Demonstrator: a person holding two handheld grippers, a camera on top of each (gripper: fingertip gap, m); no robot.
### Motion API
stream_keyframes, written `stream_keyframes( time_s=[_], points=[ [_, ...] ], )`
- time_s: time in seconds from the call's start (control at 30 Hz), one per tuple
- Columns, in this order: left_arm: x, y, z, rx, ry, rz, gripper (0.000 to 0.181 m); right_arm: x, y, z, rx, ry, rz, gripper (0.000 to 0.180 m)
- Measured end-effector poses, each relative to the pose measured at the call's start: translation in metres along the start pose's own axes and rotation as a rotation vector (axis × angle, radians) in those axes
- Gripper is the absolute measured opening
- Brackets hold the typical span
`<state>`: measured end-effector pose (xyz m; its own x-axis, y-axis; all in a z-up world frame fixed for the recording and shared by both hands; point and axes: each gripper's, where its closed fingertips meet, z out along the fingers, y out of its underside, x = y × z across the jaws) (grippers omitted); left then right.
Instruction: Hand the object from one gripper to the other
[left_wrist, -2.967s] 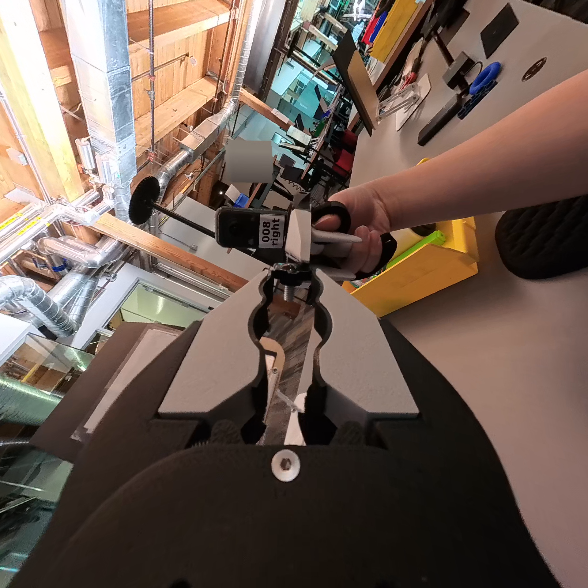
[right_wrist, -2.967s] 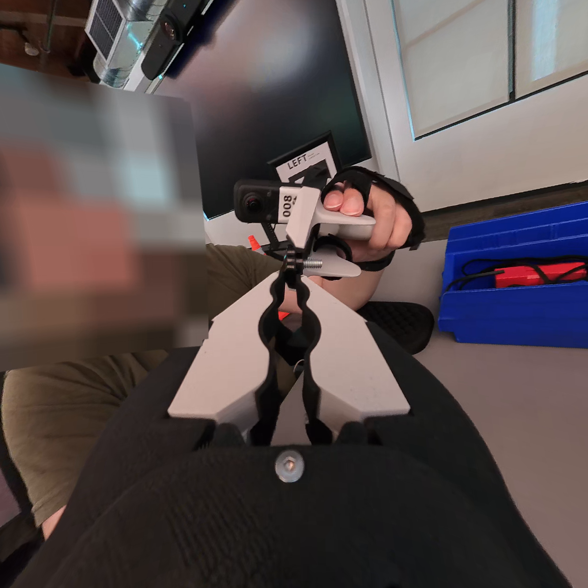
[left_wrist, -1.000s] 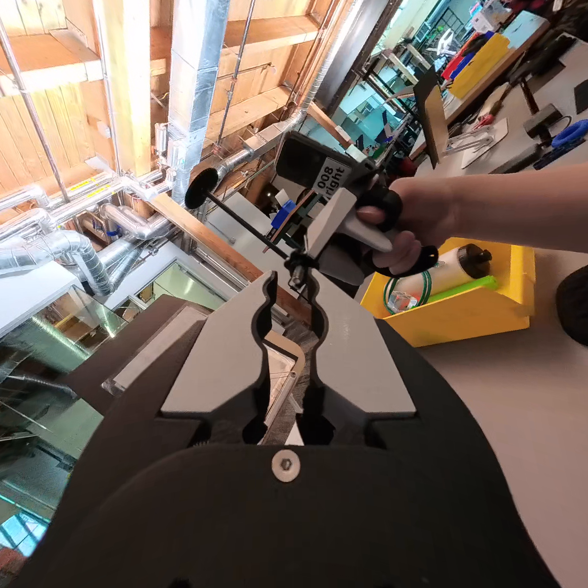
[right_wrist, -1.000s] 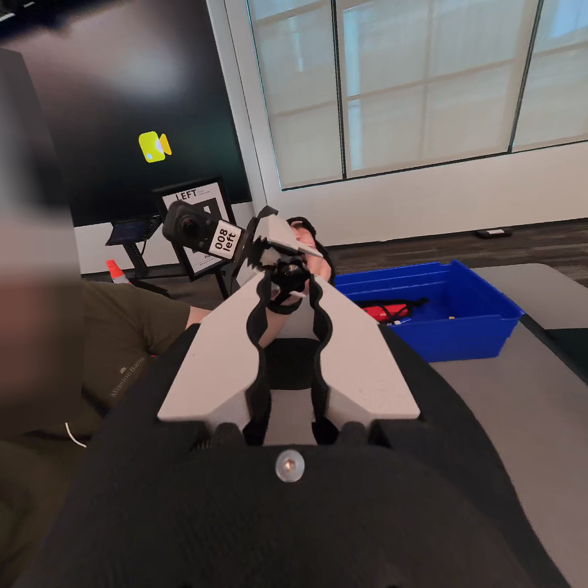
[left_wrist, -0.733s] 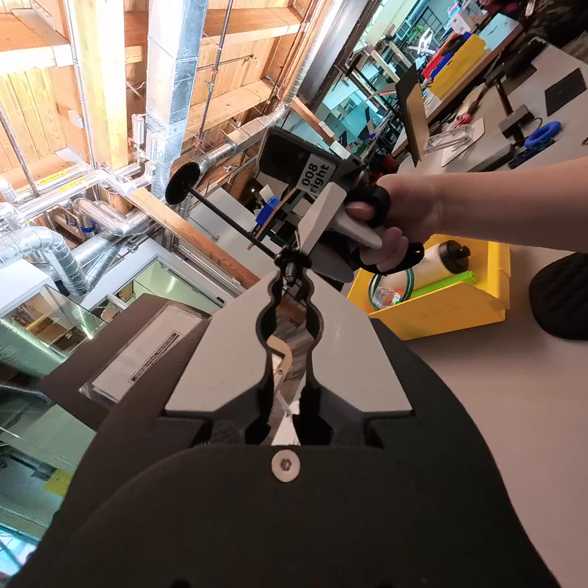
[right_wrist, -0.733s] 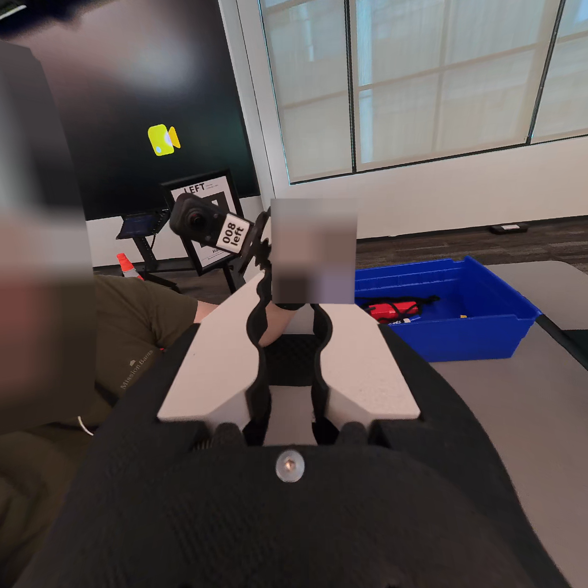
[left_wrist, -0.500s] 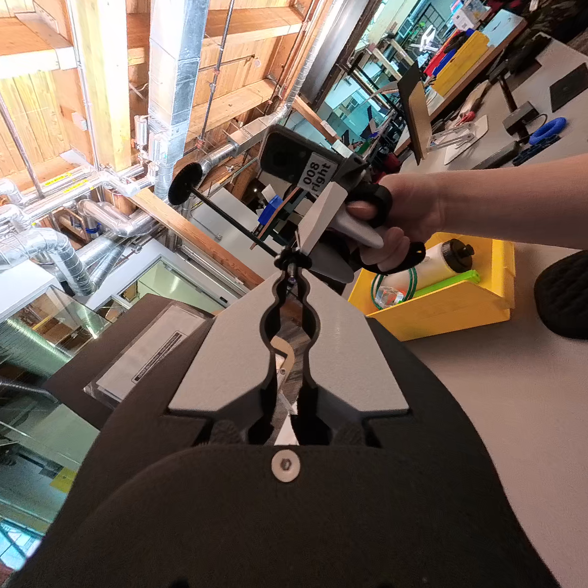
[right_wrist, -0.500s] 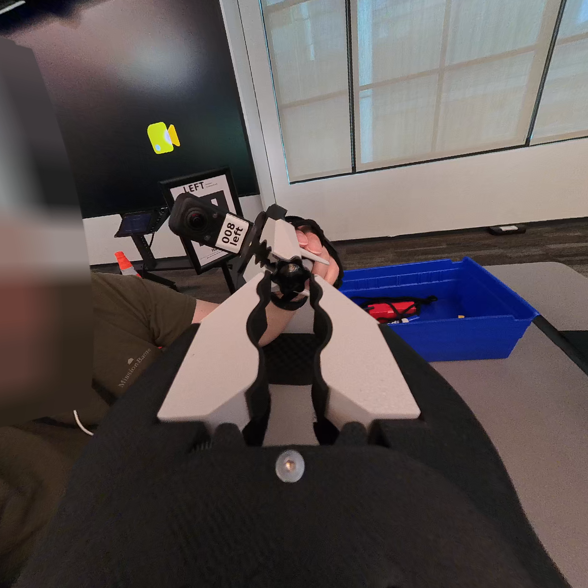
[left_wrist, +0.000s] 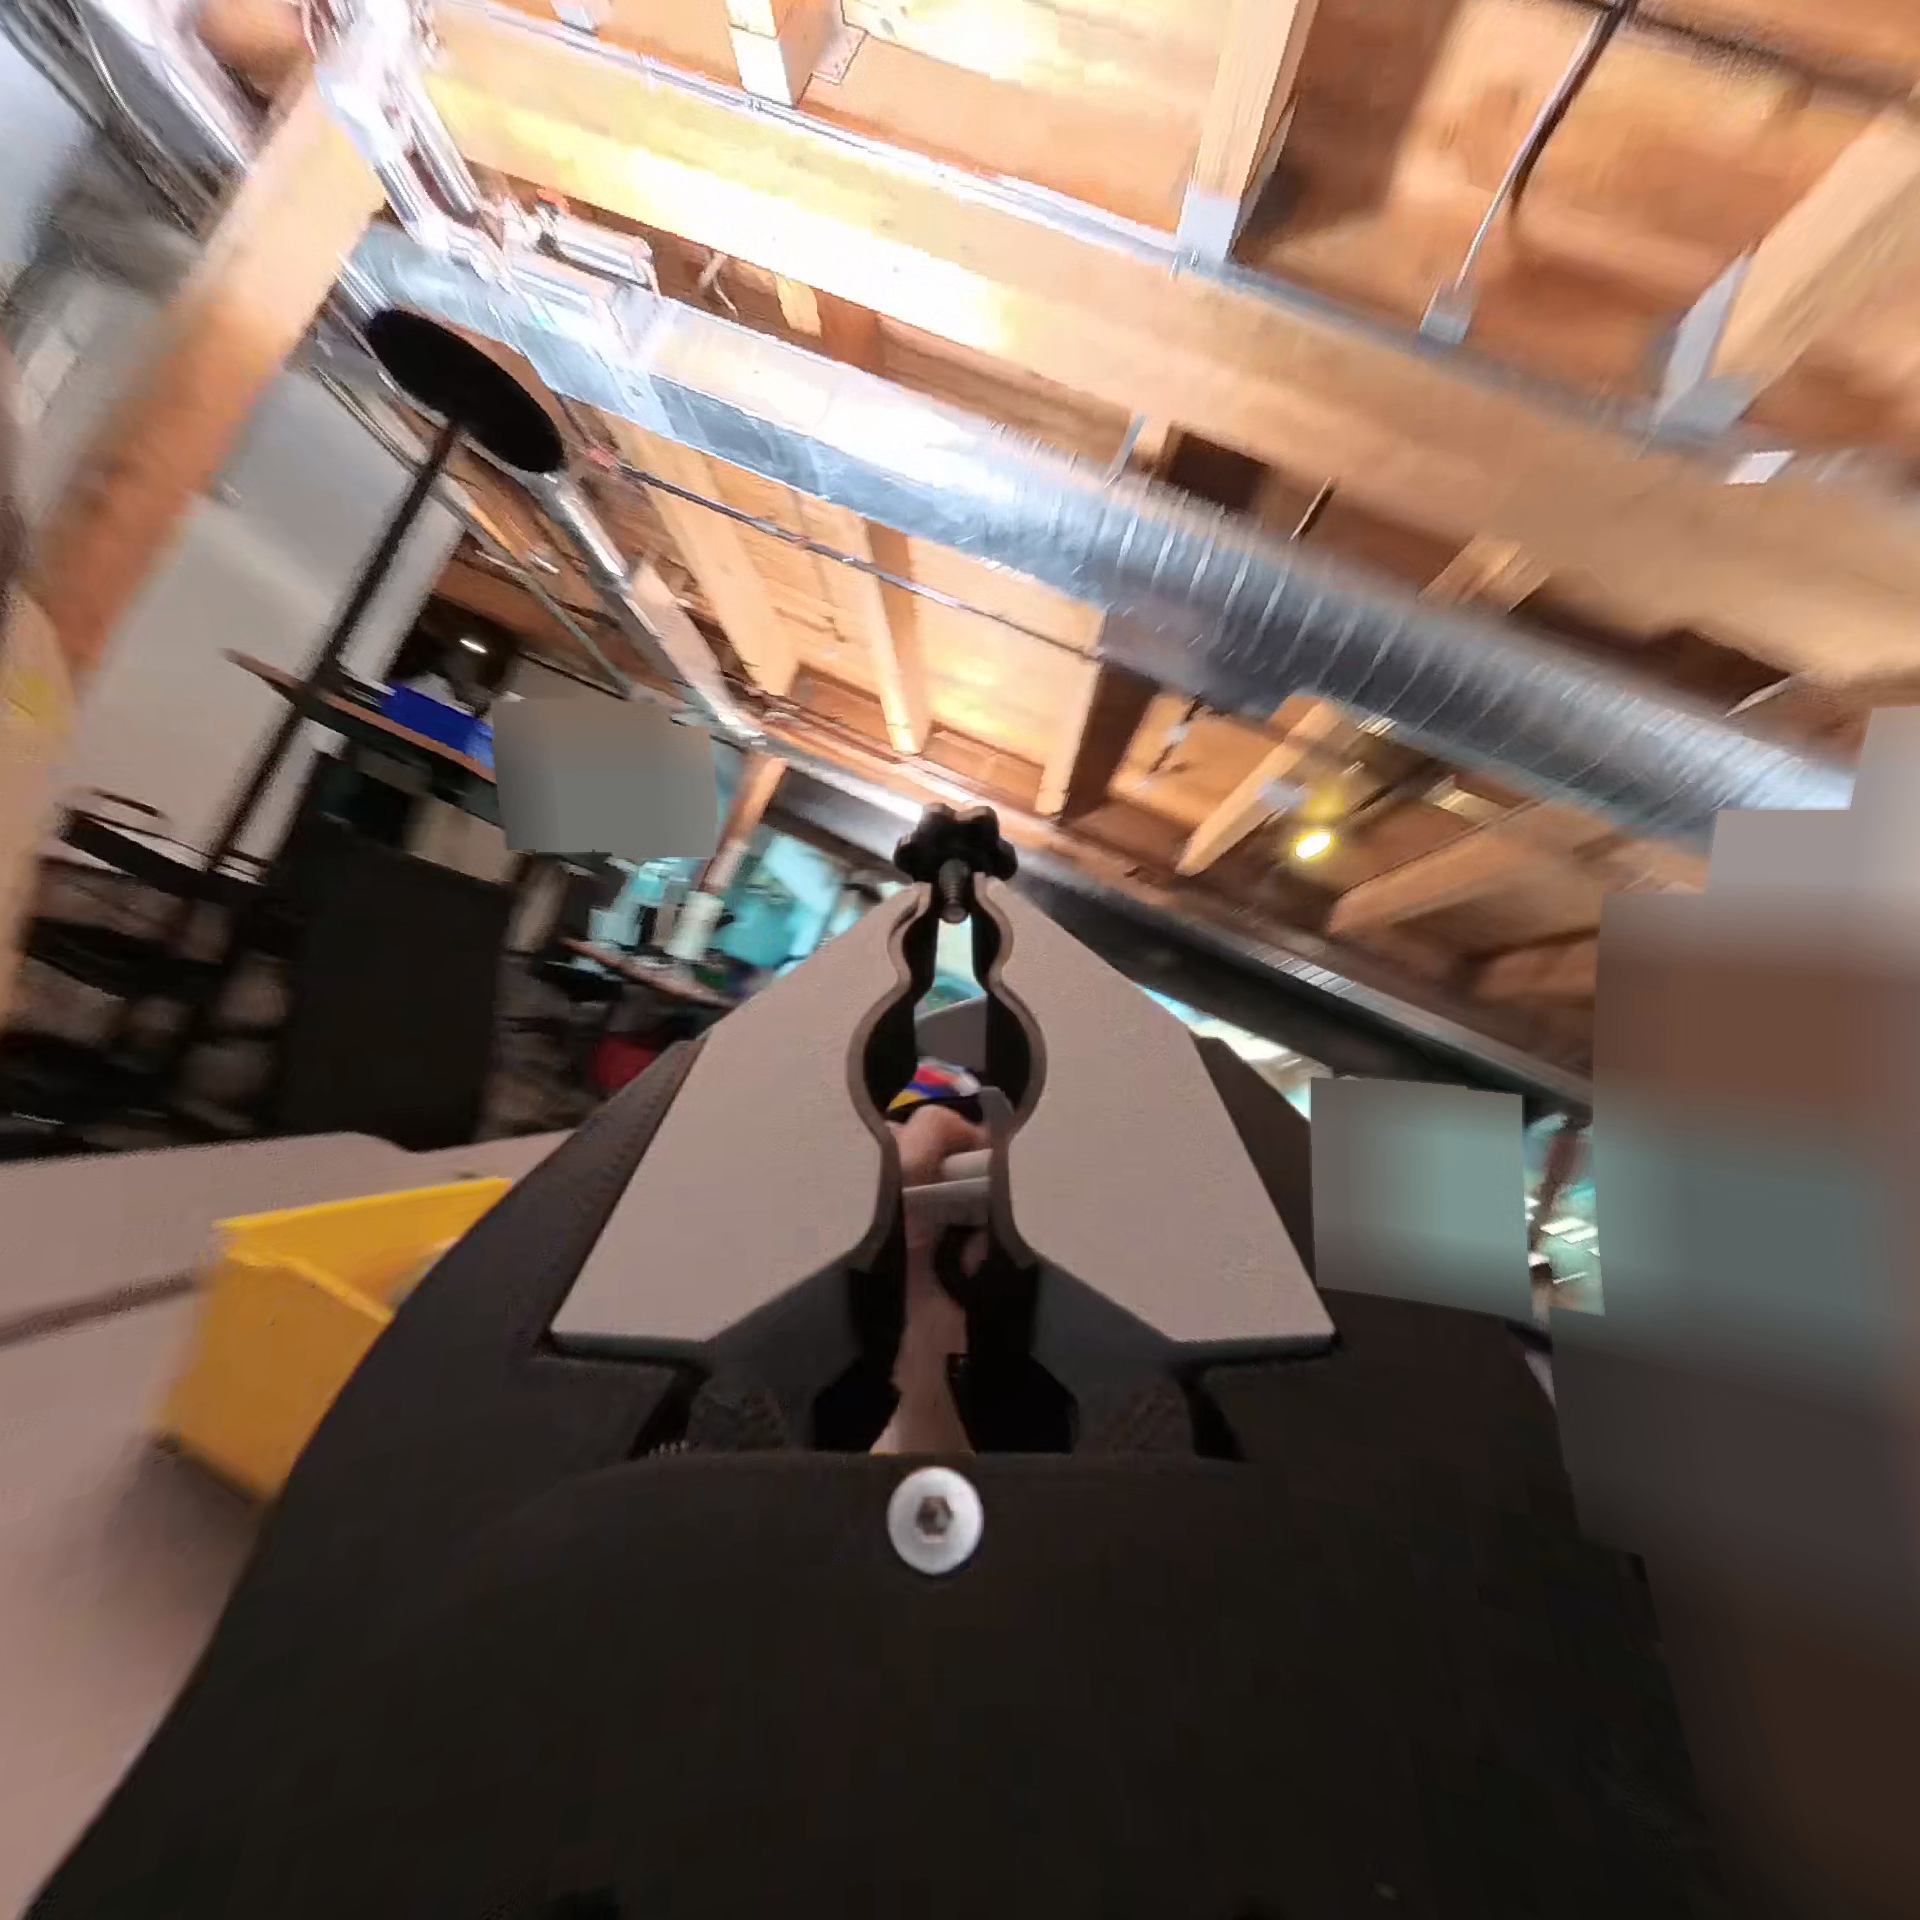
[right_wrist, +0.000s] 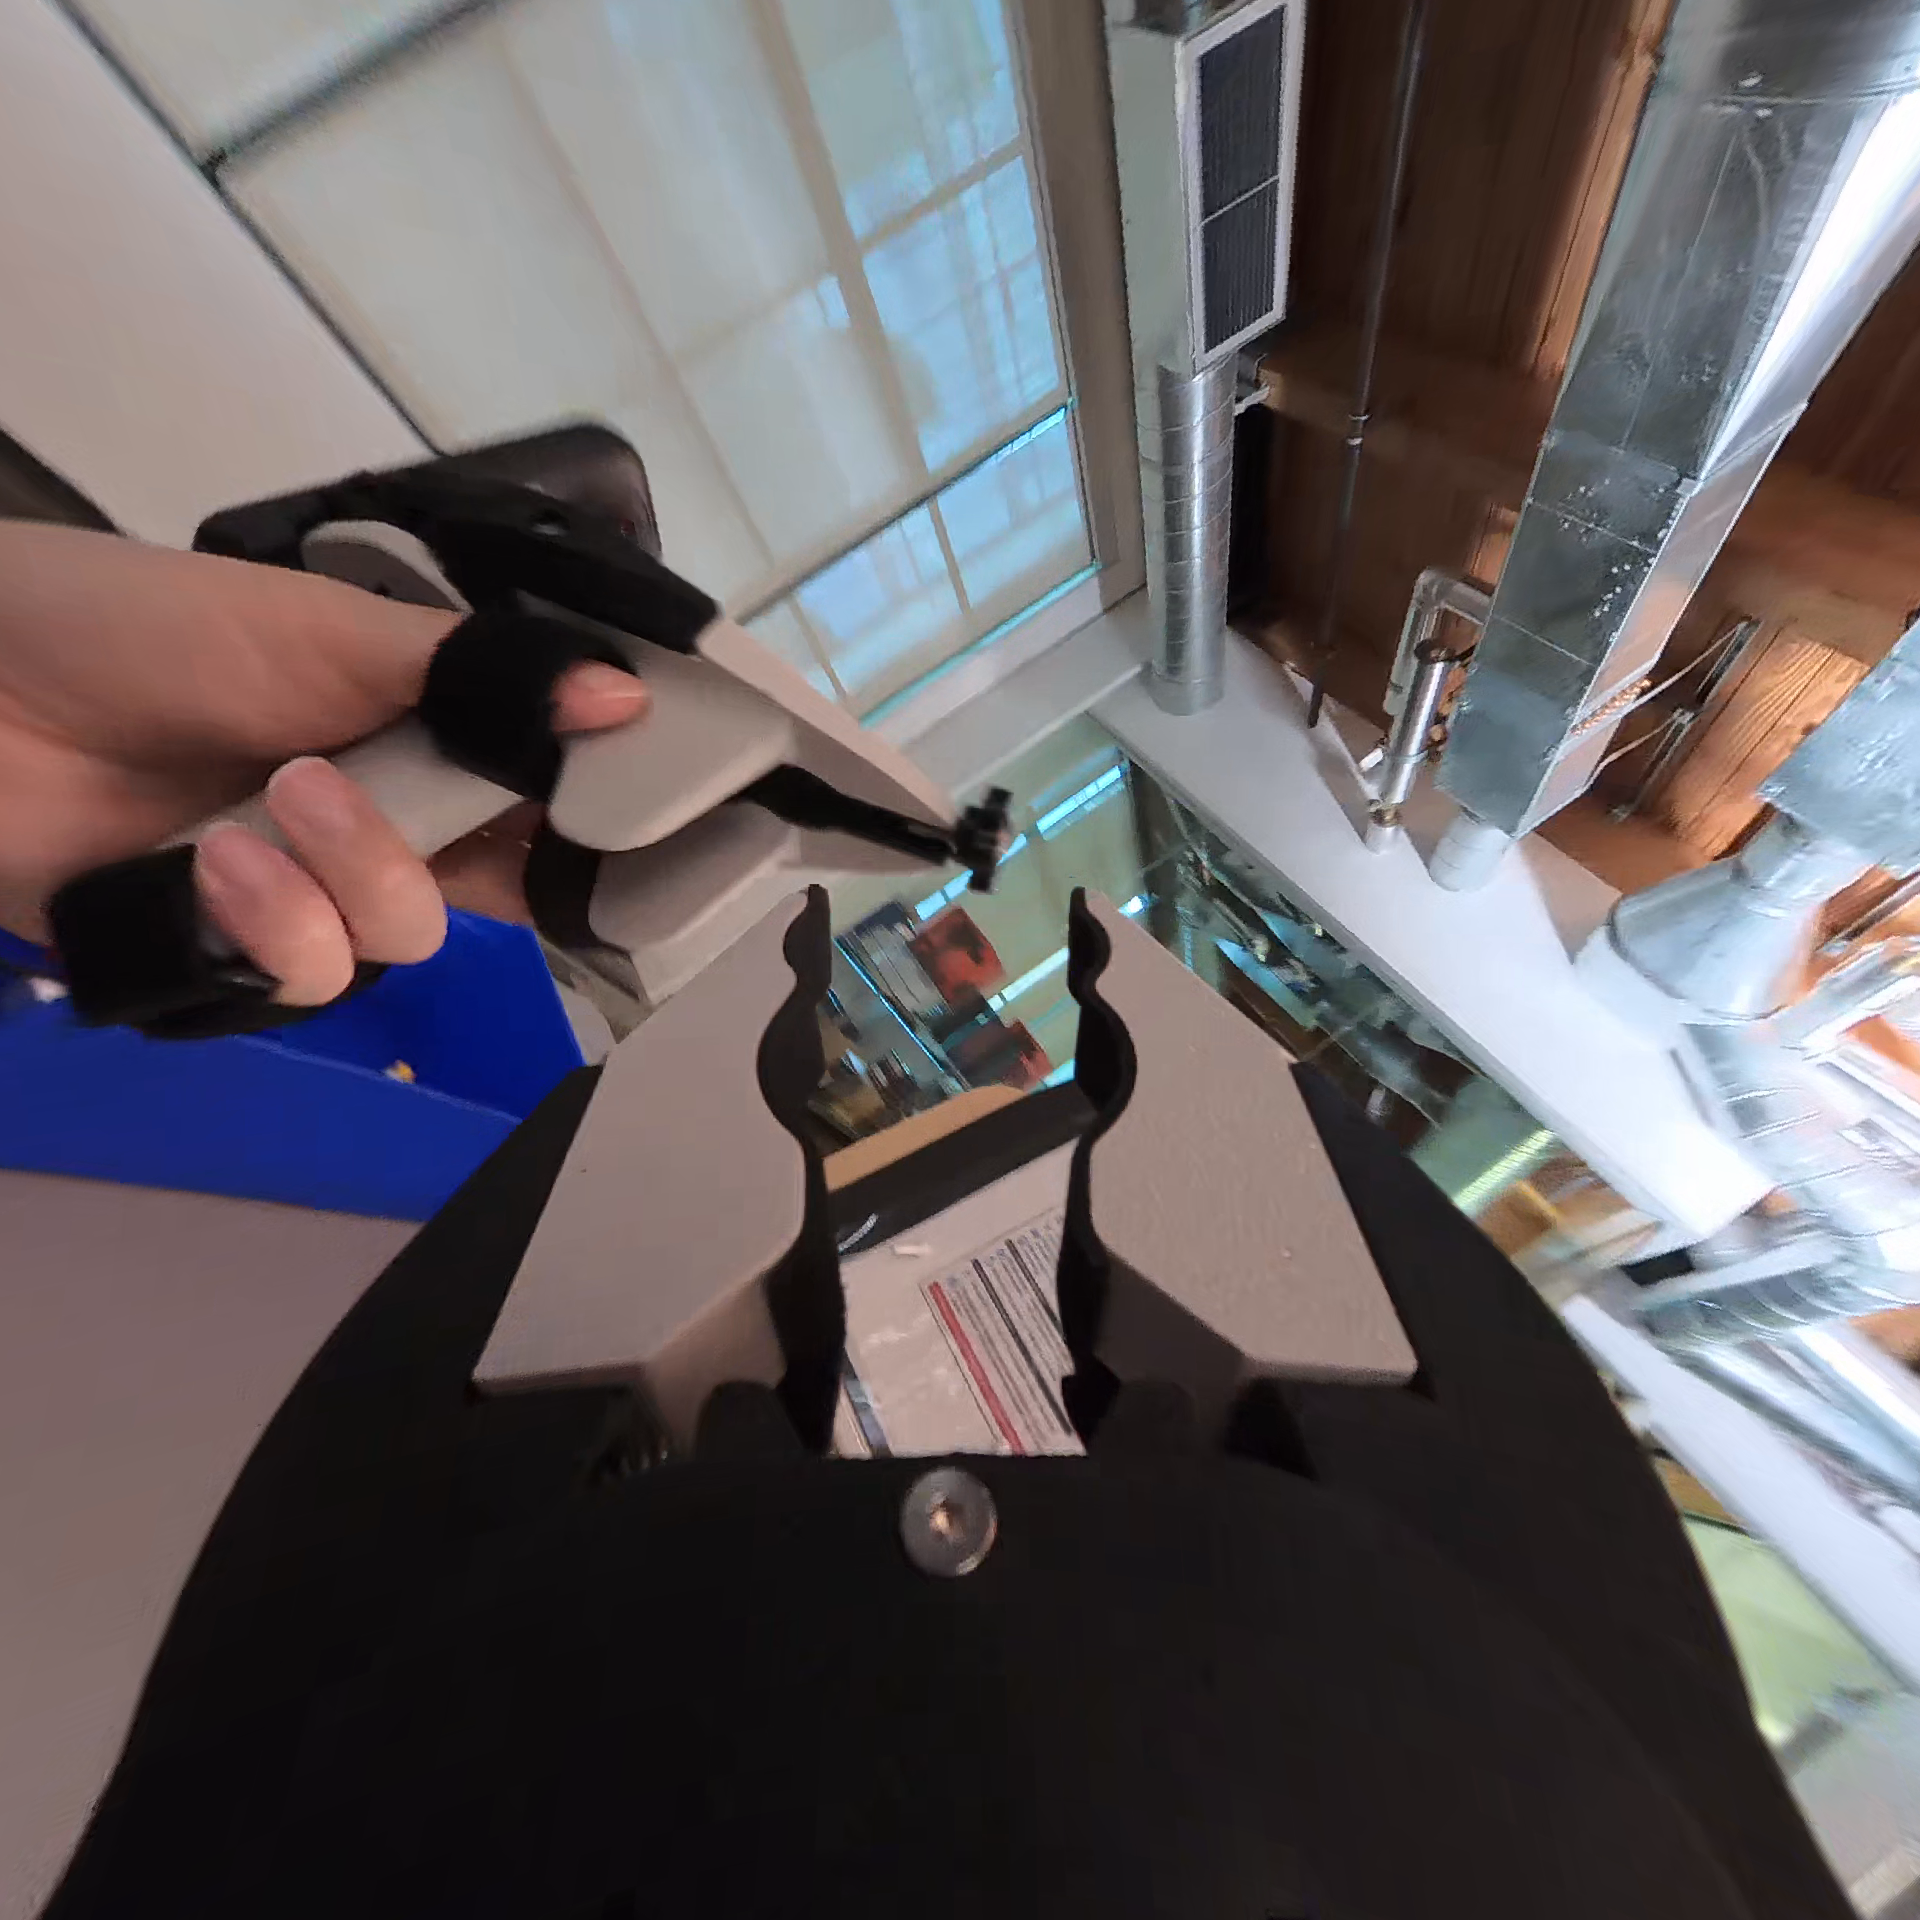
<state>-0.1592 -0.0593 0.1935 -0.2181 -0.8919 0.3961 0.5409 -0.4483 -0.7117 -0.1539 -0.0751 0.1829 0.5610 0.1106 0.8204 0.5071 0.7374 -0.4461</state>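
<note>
The object is a small black star-knob screw with a threaded metal shaft. My left gripper is shut on the shaft at its fingertips, and the knob sticks out past them. In the right wrist view the left gripper comes in from the upper left, held by a hand, with the screw at its tip. My right gripper is open and empty. Its tips lie just below the screw and do not touch it.
A yellow bin stands on the grey table at the lower left. A blue bin sits behind the left hand on the table. Both views tilt up toward ceiling beams and ducts, and are blurred. My two grippers' fingertips are within a few centimetres of each other.
The right gripper has opened wide and let go of the screw, which stays in the shut left gripper. Both grippers have swung apart and tilted up toward the ceiling.
</note>
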Motion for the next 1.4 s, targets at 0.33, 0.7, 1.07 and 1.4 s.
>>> stream_keyframes(
  time_s=[0.33,0.7,1.07,1.4],
  points=[
    [-0.011,0.020,0.003,0.056,0.097,-0.462,0.003,0.000,0.004,0.008,-0.104,0.077,-0.067,0.030],
    [-0.003,0.022,0.005,0.045,0.165,-0.533,0.003,-0.001,0.006,0.007,-0.127,0.035,-0.053,0.025],
    [0.001,0.023,0.006,0.035,0.187,-0.508,0.003,0.002,0.005,0.007,-0.162,0.042,-0.083,0.022],
    [0.000,0.009,0.005,0.060,0.158,-0.372,0.044,0.029,0.025,-0.005,-0.274,0.100,-0.167,0.022]
  ],
)
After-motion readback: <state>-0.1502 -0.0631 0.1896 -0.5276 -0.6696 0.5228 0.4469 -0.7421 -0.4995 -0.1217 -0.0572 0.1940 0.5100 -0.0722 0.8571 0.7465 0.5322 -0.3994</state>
